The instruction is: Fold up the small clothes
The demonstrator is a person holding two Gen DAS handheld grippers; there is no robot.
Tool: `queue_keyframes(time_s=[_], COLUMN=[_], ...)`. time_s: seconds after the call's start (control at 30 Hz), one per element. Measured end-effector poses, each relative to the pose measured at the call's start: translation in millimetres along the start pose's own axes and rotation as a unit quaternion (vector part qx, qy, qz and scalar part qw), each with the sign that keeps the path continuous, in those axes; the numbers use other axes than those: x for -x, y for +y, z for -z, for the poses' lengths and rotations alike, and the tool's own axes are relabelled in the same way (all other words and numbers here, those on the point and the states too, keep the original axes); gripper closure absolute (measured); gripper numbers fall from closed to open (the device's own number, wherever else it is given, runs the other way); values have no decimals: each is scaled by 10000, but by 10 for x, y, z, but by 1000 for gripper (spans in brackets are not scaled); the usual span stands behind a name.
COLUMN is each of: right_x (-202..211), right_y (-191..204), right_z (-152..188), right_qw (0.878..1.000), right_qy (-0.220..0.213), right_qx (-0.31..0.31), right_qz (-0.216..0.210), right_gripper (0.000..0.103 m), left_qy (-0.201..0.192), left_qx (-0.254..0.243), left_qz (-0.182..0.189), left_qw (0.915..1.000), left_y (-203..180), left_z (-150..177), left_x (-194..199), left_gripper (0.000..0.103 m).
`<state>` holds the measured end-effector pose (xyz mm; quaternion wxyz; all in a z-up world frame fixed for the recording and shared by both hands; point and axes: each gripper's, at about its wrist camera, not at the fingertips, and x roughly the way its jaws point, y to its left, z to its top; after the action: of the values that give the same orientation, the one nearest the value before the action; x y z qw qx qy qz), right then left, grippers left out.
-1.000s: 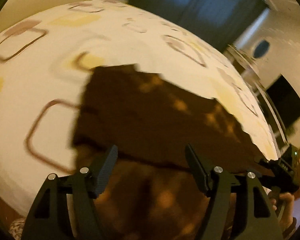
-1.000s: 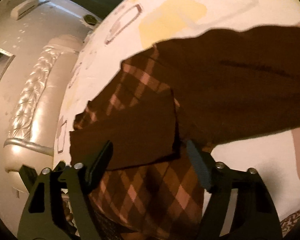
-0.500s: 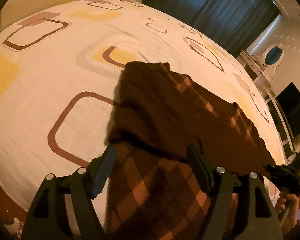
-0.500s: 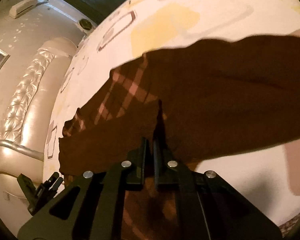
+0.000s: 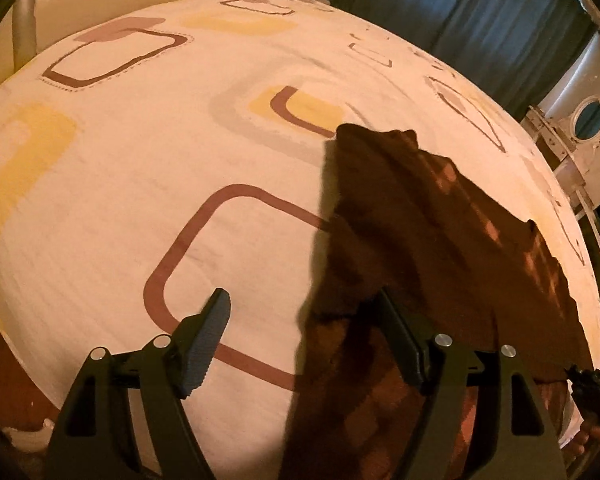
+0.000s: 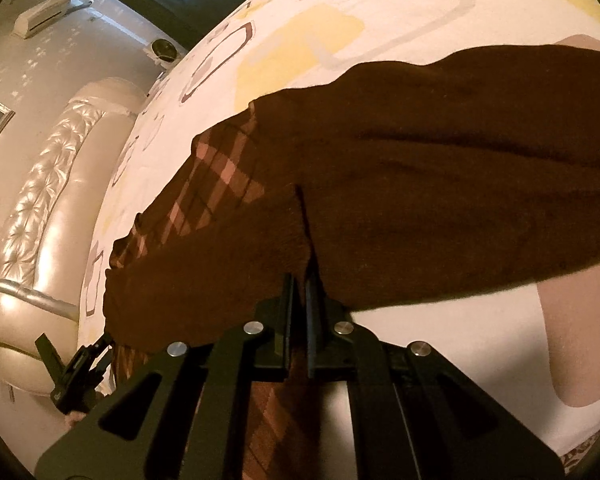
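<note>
- Right gripper (image 6: 300, 280) fingers clenched on the brown sweater (image 6: 440, 200) fold.
- Left gripper (image 5: 304, 320) fingers released; sweater edge lies beside its right finger, bed (image 5: 140, 160) beneath.

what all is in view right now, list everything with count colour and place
garment: one, dark brown with a lighter argyle check, lying on the bed, partly folded over itself
bedsheet: one, cream with yellow, brown and grey rounded squares, covering the bed
headboard: one, pale tufted, beyond the bed's far edge in the right wrist view
curtains: dark blue, on the far wall
oval mirror: one, white frame, far right in the left wrist view
left gripper: black, open, one finger over bare sheet, the other at the garment's edge
right gripper: black, shut on a garment edge
</note>
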<state>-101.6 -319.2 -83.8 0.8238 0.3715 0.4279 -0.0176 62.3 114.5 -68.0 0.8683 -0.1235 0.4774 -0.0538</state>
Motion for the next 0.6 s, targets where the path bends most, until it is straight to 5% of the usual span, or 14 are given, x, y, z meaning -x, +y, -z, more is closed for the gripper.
queue_keyframes(time_s=[0.2, 0.3, 0.43, 0.5, 0.6], right_x=[19, 37, 206, 397, 651], right_y=[-23, -70, -276, -407, -618], right_z=[10, -3, -25, -51, -94], right_qw=[10000, 9995, 9959, 9954, 9927], right_qy=[-16, 53, 22, -208, -503], right_qx=[-40, -194, -654, -763, -980], right_qz=[-61, -241, -627, -539, -485], right_gripper=[98, 96, 86, 68, 63], left_qy=[-58, -129, -439, -609, -607], left_qx=[-412, -215, -225, -393, -561], left_qz=[-304, -378, -474, -508, -399], left_qw=[9987, 9990, 9977, 9961, 9958], left_y=[-74, -64, -115, -181, -275], left_z=[47, 34, -16, -43, -85], left_x=[11, 74, 174, 206, 155], left_gripper=[29, 29, 29, 29, 29])
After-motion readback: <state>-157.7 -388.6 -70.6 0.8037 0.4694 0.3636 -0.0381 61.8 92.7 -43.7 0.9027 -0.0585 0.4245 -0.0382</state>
